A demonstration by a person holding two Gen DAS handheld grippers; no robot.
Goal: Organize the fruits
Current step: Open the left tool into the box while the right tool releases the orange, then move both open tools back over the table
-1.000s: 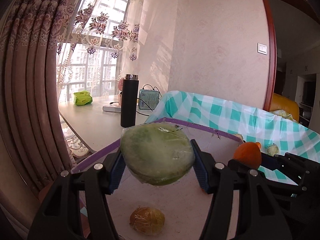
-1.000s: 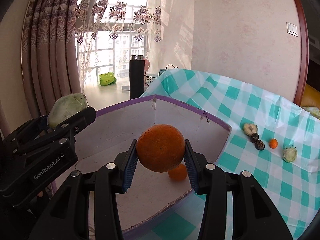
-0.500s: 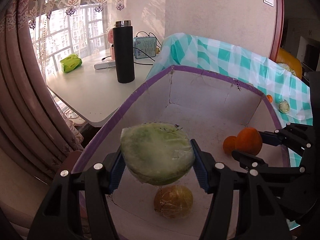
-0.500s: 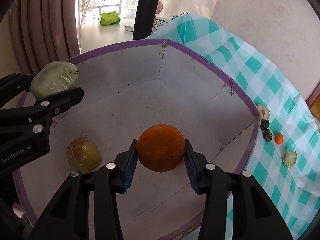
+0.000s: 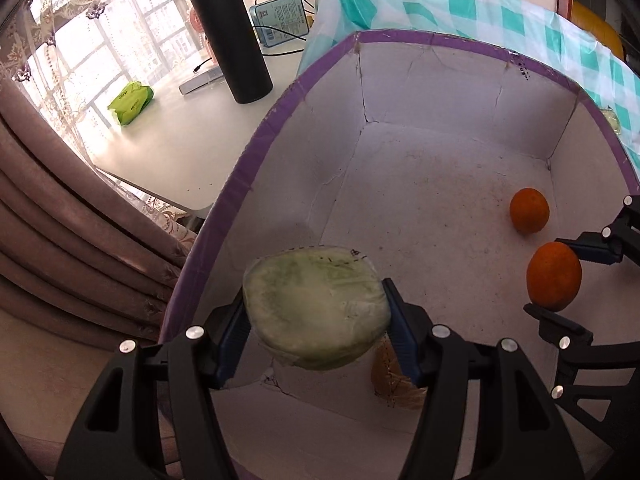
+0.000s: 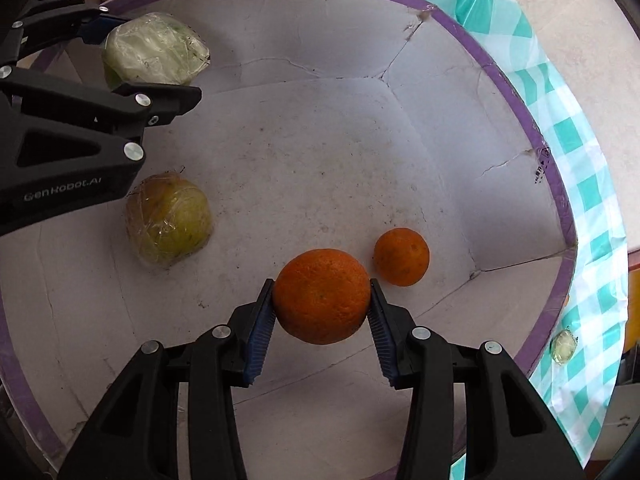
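Two claws: both loaded, both held over the open box (image 6: 532, 128).
Left claw (image 5: 316, 316): my fingers are clamped on the wrapped green fruit (image 5: 316, 312), which hangs above the box floor near the left wall.
Right claw (image 6: 322, 300): my fingers are clamped on the large orange (image 6: 322, 296), held low over the box floor.
Small orange (image 6: 401, 257): lies on the box floor, just beside the large orange, on its right.
Wrapped yellow fruit (image 6: 170, 220): lies on the box floor, below the left claw.
Box: white inside, purple rim; sits on a green-checked cloth (image 6: 596, 200).
Table (image 5: 168, 140): carries a black flask (image 5: 232, 40) and a green packet (image 5: 130, 104), well apart from the box contents.
Cloth, right of box: one pale wrapped item (image 6: 563, 346).
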